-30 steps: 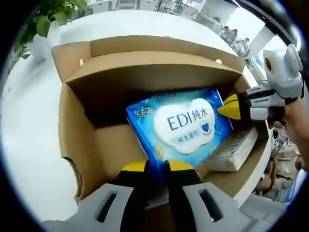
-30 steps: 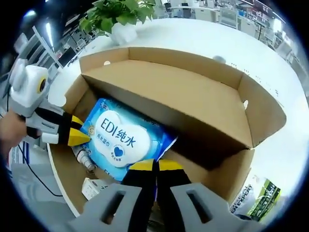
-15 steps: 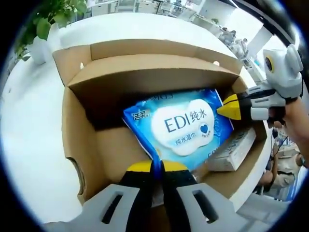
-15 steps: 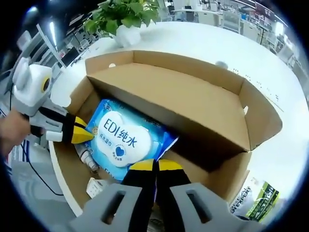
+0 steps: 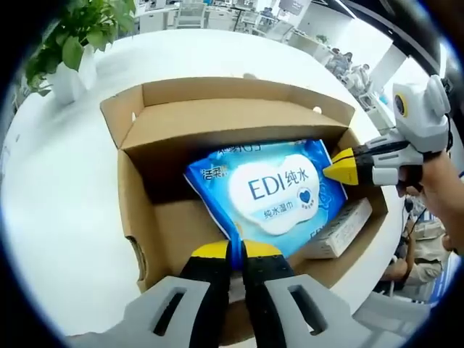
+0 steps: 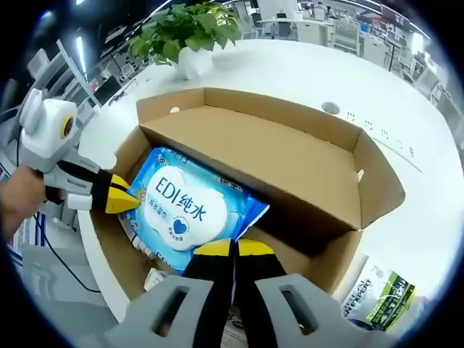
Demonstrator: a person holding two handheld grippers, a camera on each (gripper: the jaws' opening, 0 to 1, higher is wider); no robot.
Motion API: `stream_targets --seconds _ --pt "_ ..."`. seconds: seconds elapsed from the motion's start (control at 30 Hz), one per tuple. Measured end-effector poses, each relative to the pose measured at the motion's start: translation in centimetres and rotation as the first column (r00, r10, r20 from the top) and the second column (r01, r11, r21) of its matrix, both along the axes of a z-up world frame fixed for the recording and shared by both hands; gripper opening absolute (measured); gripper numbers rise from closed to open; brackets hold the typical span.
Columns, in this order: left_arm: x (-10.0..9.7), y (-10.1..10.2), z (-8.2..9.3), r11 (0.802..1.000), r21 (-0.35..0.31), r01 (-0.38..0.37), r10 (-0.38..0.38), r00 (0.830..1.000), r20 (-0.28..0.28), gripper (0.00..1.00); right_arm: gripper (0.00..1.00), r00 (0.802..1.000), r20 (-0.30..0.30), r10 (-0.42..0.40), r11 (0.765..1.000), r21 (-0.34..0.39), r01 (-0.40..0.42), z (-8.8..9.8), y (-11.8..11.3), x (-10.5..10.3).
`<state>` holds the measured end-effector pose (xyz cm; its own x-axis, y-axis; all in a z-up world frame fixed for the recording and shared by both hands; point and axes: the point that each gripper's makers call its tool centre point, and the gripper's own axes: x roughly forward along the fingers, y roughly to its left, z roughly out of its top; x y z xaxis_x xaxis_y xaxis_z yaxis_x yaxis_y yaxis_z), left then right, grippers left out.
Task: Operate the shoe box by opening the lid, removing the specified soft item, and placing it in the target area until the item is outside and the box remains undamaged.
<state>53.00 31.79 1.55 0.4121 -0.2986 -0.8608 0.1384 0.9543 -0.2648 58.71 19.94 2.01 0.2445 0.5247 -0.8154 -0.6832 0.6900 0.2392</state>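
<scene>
The brown cardboard shoe box (image 5: 139, 210) stands open on a white table, its lid (image 6: 290, 163) folded back. A blue pack of wet wipes (image 5: 272, 190) with a white cloud label lies tilted inside it. My left gripper (image 5: 235, 251) is shut on the pack's near corner. My right gripper (image 5: 336, 168) comes in from the right and pinches the pack's opposite edge. In the right gripper view the wipes pack (image 6: 185, 210) spans between my right gripper (image 6: 233, 248), shut on its near corner, and my left gripper (image 6: 130, 197) at its far edge.
A small white carton (image 5: 337, 230) lies in the box beside the pack, and a white bottle-like item (image 6: 138, 235) sits under it. A potted plant (image 6: 187, 32) stands behind the box. A green packet (image 6: 377, 293) lies on the table to the right.
My left jaws have closed on the pack's corner. Both cameras have pulled back from the box, and the pack sits slightly higher against the box walls.
</scene>
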Motion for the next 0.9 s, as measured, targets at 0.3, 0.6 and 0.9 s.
stream_targets --seconds 0.3,0.6,0.9 --pt "-0.1 -0.1 1.6 1.0 0.003 0.002 -0.002 1.0 0.018 0.02 0.0 1.0 0.012 -0.004 1.0 0.01 0.004 1.6 -0.1 -0.1" --pt "-0.1 -0.9 3.3 1.0 -0.007 0.006 -0.005 0.999 0.043 0.02 0.0 0.999 0.033 -0.013 1.0 0.016 0.012 3.5 -0.9 -0.2" --pt "-0.5 -1.7 4.8 1.0 -0.019 0.006 -0.005 0.998 0.064 0.02 0.0 0.998 0.053 -0.02 1.0 0.018 0.02 4.9 -1.7 -0.3"
